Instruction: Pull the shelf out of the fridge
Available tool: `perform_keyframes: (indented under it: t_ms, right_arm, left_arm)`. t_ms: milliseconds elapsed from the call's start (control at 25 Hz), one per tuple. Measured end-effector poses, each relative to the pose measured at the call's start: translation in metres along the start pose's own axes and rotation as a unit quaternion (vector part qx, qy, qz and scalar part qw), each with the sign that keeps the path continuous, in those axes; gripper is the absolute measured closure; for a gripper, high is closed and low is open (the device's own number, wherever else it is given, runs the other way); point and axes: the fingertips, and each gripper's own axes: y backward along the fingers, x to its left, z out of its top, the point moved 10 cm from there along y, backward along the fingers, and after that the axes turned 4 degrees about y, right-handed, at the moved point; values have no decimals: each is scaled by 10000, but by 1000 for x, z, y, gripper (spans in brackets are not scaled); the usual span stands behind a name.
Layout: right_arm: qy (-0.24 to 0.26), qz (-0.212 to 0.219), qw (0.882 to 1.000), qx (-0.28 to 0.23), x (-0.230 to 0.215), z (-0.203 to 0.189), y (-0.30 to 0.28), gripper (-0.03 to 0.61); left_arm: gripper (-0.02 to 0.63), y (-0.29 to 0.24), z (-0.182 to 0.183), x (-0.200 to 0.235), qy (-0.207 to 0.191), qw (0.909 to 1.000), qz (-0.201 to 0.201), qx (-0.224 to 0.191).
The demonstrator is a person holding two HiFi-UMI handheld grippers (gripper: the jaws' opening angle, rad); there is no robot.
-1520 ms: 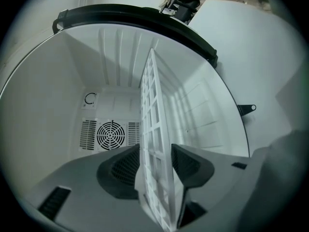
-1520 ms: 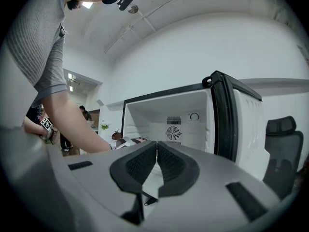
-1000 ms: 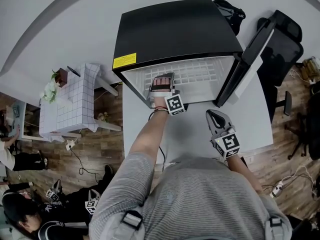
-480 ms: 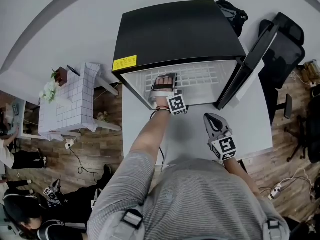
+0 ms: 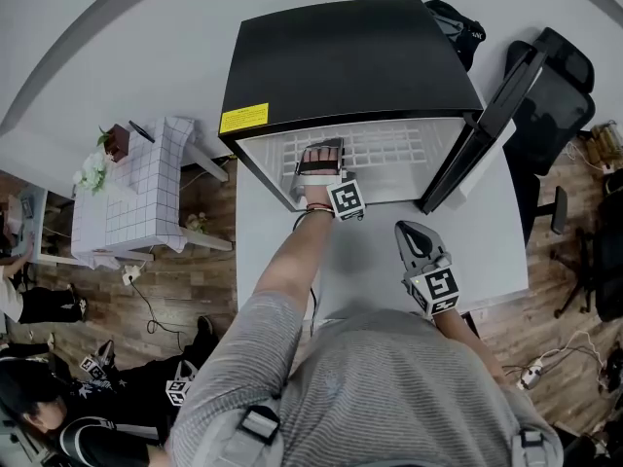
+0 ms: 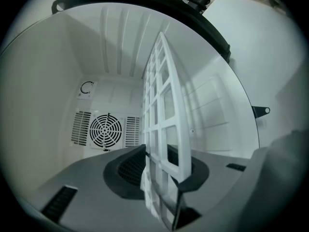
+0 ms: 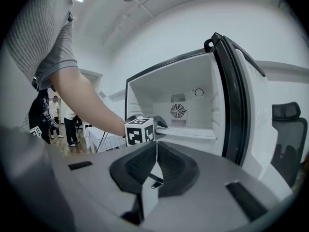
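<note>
Inside the fridge [image 5: 350, 56], the left claw [image 6: 164, 170] has just been closing and pinches the shelf [image 6: 164, 105].

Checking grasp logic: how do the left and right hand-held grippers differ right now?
The left hand-held gripper is inside the fridge; the right hand-held gripper is outside, over the table. Left's jaws have just been closing and grip the shelf edge; right's are together, empty. Both point at the fridge.
</note>
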Motion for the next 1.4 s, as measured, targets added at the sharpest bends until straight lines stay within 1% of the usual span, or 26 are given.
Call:
perform_keyframes:
  t_ms: [120, 200, 320, 480, 720, 880, 960, 1040, 1400]
  right_arm:
    - [-24, 10, 10000, 6, 1, 0, 0, 565]
    - [-12, 8, 10000, 4, 2, 1, 1, 565]
    - [-14, -18, 10000, 31, 2, 2, 1, 565]
    - [-13, -63, 10000, 25, 1, 3, 5, 565]
    - [1, -132, 9999, 29, 1, 7, 8, 565]
    - [20, -134, 9999, 5, 1, 10, 10, 565]
    - [25, -136, 9999, 53, 1, 10, 10, 565]
    - [19, -115, 9999, 40, 1, 9, 9, 565]
    - [37, -134, 9998, 107, -2, 9, 16, 565]
  left_arm:
    - [500, -2, 0, -2, -62, 10000, 19, 57]
    - [507, -1, 0, -1, -16, 10000, 83, 38]
    - [520, 2, 2, 1, 378, 9992, 32, -147]
    - [529, 5, 3, 1, 558, 9982, -11, -228]
    - [545, 6, 2, 0, 468, 9987, 126, -135]
    - [551, 9, 4, 2, 574, 9980, 179, -171]
    - [552, 9, 5, 0, 711, 9972, 51, -226]
    - [552, 9, 6, -3, 751, 9969, -14, -243]
    - [557, 10, 8, -5, 769, 9969, -11, -173]
